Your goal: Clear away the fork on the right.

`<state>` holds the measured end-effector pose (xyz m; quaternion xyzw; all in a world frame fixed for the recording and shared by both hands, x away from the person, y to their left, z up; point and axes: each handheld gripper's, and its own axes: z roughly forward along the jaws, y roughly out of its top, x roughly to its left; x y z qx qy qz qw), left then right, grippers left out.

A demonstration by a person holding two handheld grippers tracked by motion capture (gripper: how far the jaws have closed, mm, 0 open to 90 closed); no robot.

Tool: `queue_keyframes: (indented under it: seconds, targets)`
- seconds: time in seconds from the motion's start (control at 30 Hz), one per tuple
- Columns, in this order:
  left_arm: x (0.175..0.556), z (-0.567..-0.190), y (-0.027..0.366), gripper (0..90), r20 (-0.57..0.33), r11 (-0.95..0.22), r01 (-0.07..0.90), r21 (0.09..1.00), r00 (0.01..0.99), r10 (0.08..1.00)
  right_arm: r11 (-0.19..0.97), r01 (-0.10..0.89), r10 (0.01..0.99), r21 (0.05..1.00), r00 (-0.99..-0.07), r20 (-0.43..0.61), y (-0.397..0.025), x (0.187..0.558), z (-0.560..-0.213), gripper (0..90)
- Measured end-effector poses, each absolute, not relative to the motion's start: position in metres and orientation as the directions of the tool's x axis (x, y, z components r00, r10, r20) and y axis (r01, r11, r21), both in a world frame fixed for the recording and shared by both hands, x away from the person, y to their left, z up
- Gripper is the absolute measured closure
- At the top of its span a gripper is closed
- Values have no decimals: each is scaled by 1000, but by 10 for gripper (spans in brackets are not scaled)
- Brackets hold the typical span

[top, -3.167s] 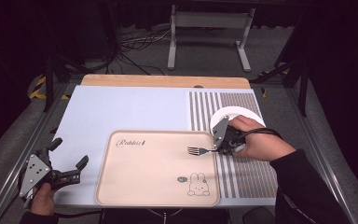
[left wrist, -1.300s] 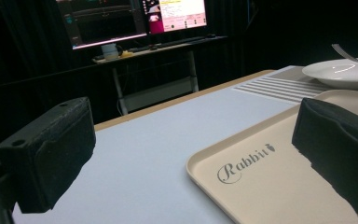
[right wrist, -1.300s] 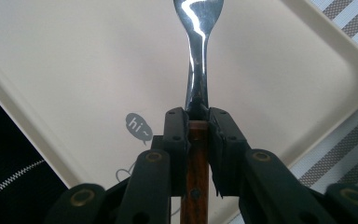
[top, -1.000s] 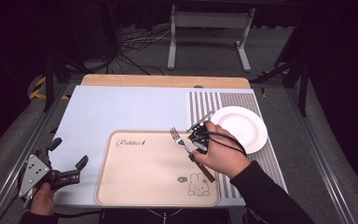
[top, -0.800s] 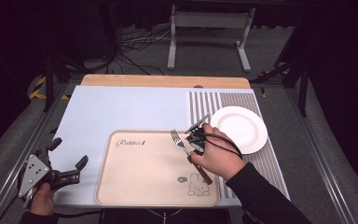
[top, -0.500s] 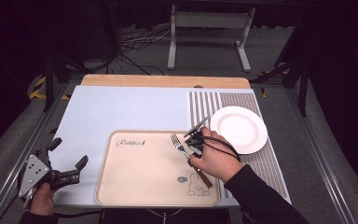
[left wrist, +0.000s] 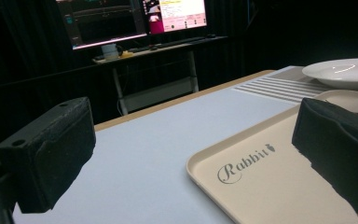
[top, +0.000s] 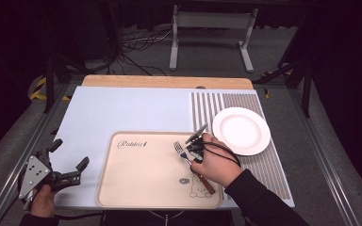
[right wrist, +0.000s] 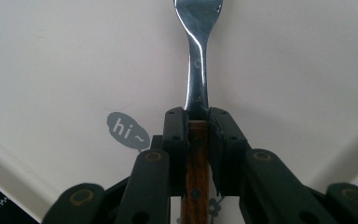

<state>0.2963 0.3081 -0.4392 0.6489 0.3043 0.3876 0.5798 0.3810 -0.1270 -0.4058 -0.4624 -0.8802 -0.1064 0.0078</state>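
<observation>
A fork with a brown wooden handle and steel tines lies along the right part of the beige tray, tines pointing away from the person. My right gripper is shut on it. In the right gripper view the jaws clamp the fork where wood meets steel, and the right gripper points down at the tray. Whether the fork touches the tray I cannot tell. My left gripper rests open at the table's front left corner, nothing between its pads.
A white plate sits on the striped mat right of the tray; the left gripper view shows this plate beyond the tray. A pale blue mat covers the table. Monitors stand behind.
My right gripper has carried the fork from beside the plate leftward over the tray and turned it so the tines point away. The left gripper has stayed still.
</observation>
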Motion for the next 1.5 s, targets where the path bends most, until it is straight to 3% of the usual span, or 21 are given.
queue_keyframes:
  seconds: [0.8, 0.93, 1.1, 1.2, 1.23, 1.3, 1.5]
  targets:
    - [296, -439, 308, 2, 150, -142, -55, 988, 512, 846, 559, 817, 811, 139, -574, 116, -127, 383, -413, 741]
    - [296, -439, 308, 2, 147, -141, -52, 989, 514, 845, 558, 816, 808, 150, -575, 126, -127, 382, -411, 681]
    - [297, -439, 308, 2, 148, -141, -53, 989, 513, 846, 562, 796, 791, 225, -597, 137, -128, 382, -405, 530]
    - [297, -440, 308, 2, 146, -141, -50, 989, 513, 846, 584, 751, 761, 307, -639, 115, -127, 382, -402, 357]
    - [297, -440, 308, 2, 146, -141, -50, 989, 514, 845, 584, 751, 761, 307, -639, 115, -127, 382, -402, 357]
    - [297, -440, 308, 2, 146, -140, -50, 989, 513, 846, 648, 621, 680, 441, -732, 31, -126, 384, -404, 210]
    - [297, -440, 308, 2, 146, -140, -50, 989, 513, 846, 676, 538, 624, 503, -781, -4, -124, 388, -404, 171]
